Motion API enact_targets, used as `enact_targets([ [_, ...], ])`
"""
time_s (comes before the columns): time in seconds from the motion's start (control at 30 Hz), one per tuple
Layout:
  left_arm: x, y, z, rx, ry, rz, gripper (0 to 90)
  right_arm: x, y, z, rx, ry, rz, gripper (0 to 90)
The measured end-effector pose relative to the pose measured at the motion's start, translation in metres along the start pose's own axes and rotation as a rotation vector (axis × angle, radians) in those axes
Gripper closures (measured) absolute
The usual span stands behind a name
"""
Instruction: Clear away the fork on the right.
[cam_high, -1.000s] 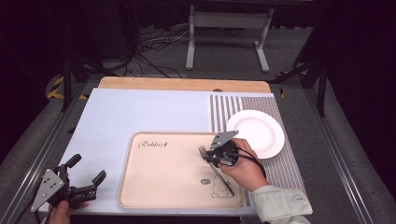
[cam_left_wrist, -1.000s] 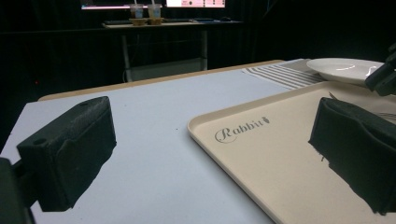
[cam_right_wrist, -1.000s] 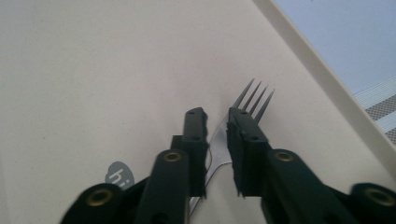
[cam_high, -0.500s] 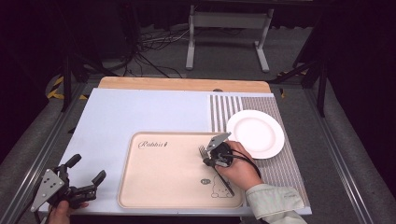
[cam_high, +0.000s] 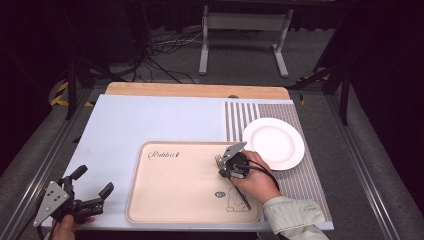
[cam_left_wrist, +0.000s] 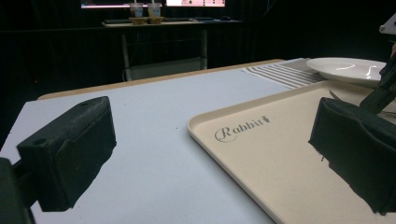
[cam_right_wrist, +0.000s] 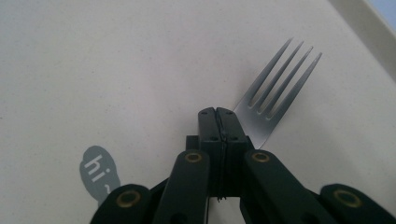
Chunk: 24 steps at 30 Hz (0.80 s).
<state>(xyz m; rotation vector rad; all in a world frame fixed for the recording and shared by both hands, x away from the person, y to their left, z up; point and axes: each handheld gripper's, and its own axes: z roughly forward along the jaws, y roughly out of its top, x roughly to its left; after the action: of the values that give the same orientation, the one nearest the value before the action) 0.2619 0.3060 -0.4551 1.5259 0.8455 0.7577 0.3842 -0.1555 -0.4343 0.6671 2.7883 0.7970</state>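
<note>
Evidently the right gripper has its jaws pressed together, having just been closing, at the neck of the fork; whether the metal sits between the pads I cannot tell. Fork lies on the beige tray, lower centre of the high view, plate to its right. Advice: lift slowly, watch for slipping. Left gripper rests wide open, lower left.

Table: tray, striped mat.
</note>
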Motion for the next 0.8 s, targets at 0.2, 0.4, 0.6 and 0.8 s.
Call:
enact_targets([
  [0.2, 0.0, 0.0, 0.0, -0.001, 0.001, -0.001, 1.0, -0.006, -0.005, -0.003, -0.002, -0.015, 0.026, 90.0],
  [0.4, 0.0, 0.0, 0.001, 0.001, 0.002, -0.004, 1.0, -0.011, -0.01, -0.006, -0.004, -0.029, 0.049, 90.0],
  [0.6, 0.0, 0.0, 0.001, 0.001, 0.002, -0.004, 1.0, -0.015, -0.015, -0.01, -0.003, -0.042, 0.081, 90.0],
  [0.8, 0.0, 0.0, 0.001, 0.0, 0.002, -0.004, 1.0, -0.018, -0.019, -0.013, 0.004, -0.058, 0.102, 90.0],
])
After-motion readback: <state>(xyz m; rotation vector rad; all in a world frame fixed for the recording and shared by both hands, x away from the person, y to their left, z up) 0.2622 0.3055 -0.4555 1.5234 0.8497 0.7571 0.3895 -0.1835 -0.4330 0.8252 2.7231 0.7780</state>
